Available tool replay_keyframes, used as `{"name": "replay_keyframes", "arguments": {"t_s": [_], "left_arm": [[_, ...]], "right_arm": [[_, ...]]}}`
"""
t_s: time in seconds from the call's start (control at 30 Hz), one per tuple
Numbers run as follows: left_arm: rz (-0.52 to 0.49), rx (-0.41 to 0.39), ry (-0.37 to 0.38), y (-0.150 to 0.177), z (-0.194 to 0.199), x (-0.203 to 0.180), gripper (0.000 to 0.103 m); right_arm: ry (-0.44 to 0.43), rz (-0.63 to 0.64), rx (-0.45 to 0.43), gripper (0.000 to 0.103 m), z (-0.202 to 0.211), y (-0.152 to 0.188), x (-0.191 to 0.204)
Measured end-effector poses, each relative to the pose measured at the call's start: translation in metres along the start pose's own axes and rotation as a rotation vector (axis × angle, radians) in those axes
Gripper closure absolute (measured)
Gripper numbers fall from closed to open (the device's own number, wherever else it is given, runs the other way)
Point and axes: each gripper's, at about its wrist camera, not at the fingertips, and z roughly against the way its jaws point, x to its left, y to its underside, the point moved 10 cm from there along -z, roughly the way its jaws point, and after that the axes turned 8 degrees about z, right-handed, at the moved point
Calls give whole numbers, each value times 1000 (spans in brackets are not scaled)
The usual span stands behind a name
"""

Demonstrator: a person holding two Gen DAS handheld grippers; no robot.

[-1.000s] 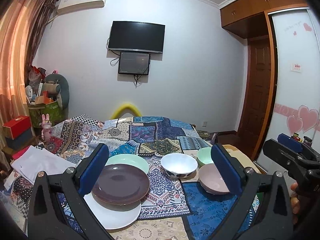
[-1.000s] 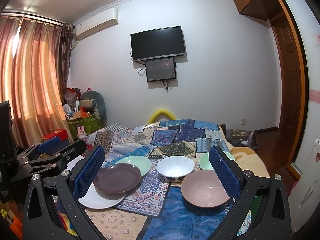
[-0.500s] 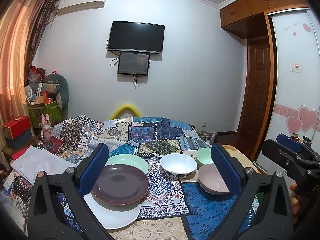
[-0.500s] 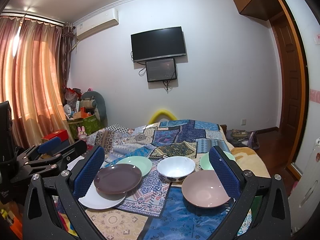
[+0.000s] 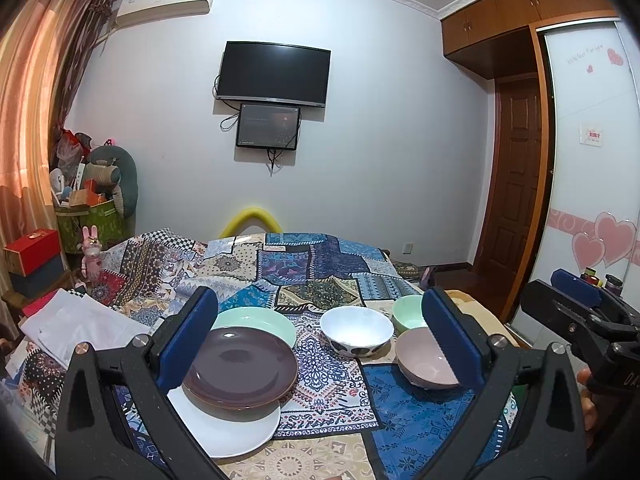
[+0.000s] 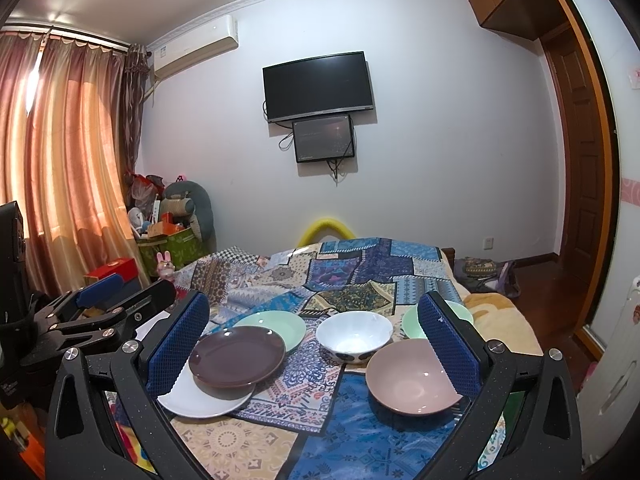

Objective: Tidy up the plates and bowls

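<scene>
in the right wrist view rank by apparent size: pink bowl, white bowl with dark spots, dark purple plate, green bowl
1. Dark purple plate and pink bowl: look alike, and both sit nearest, so unsure.
2. White bowl with dark spots.
3. Green bowl: smallest showing, but partly hidden by the tool.

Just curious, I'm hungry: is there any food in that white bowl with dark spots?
Empty. The white bowl with dark spots stands upright, and its inside shows only bare white.

Both wrist views face the far wall, sharing the purple plate point(image 5: 242, 368) point(image 6: 237, 357)

left gripper point(image 5: 320, 340) jaws spread wide; right gripper point(image 6: 314, 340) likewise, both empty
</scene>
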Motion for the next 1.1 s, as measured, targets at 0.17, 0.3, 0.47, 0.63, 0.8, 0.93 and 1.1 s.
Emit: {"name": "replay_keyframes", "arguments": {"t_s": [0.17,0.3,0.47,0.63,0.8,0.93,1.1], "left_arm": [[14,23,2,4,-6,3,0],[2,57,4,12,-13,8,0],[-3,106,-10,23,-26,27,0],[9,171,-30,35,-44,56,0],[0,230,-92,48,-65,97,0],[5,274,-129,58,-85,130,0],[75,372,-145,75,-113,172,0]], "right_arm": [[-5,3,16,0,-5,4,4],[-11,16,40,0,-13,10,7],[-21,25,95,0,-32,23,12],[-39,21,177,0,-59,44,19],[-70,20,270,0,-88,66,32],[-88,32,327,0,-111,78,46],[-112,29,389,0,-141,95,58]]}}
